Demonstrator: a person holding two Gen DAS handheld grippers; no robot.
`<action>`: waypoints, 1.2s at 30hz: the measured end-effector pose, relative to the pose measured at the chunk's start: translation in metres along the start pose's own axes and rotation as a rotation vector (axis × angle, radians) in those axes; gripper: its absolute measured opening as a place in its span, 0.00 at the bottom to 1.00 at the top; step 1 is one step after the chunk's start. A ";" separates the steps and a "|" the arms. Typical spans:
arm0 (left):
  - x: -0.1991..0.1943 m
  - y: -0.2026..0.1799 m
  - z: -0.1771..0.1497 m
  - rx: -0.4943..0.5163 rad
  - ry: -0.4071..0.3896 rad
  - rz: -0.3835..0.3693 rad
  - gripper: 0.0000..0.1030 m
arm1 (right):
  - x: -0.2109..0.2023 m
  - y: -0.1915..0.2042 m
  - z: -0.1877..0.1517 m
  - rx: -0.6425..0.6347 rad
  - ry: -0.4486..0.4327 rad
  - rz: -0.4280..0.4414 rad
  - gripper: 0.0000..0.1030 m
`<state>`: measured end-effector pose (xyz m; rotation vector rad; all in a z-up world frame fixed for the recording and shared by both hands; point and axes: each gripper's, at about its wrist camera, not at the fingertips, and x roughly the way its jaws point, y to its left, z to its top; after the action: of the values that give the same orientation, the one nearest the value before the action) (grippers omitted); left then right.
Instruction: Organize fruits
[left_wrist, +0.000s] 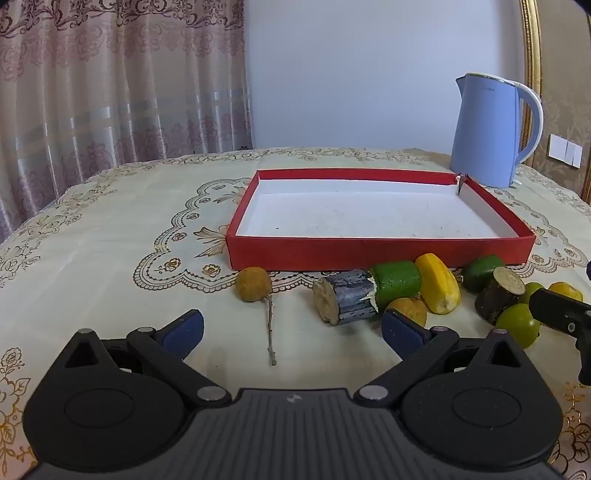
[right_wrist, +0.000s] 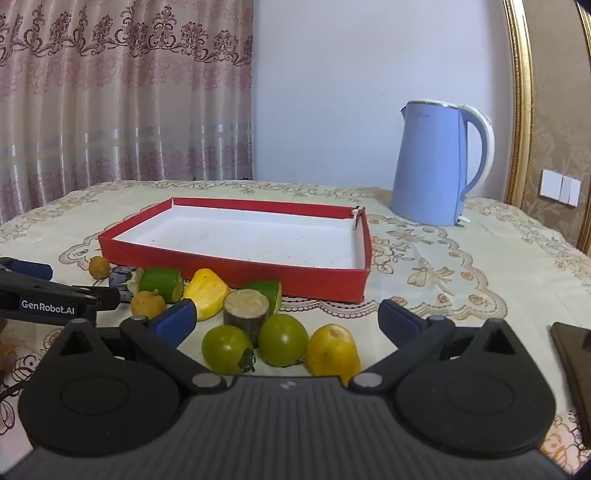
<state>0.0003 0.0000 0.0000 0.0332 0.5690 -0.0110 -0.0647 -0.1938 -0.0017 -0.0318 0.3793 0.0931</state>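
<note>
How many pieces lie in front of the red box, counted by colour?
Green pieces: 4
Yellow pieces: 2
Small tan round fruits: 2
Bark-covered stem chunks: 2
Total: 10

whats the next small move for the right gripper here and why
Probably ease the open right gripper down onto the round green fruit lying between its fingers. The shallow red cardboard tray is empty, every fruit lies on the patterned tablecloth, and neither gripper holds anything.
</note>
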 end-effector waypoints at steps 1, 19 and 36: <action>0.000 0.000 0.000 0.001 -0.001 0.002 1.00 | 0.000 -0.002 0.001 0.005 0.001 -0.004 1.00; -0.002 -0.007 -0.001 0.033 -0.018 0.015 1.00 | 0.006 -0.012 0.000 0.060 0.033 0.032 1.00; -0.002 -0.007 -0.002 0.033 -0.019 0.014 1.00 | 0.006 -0.011 0.000 0.061 0.034 0.035 1.00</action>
<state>-0.0021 -0.0065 -0.0005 0.0688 0.5497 -0.0065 -0.0581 -0.2043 -0.0034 0.0339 0.4165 0.1160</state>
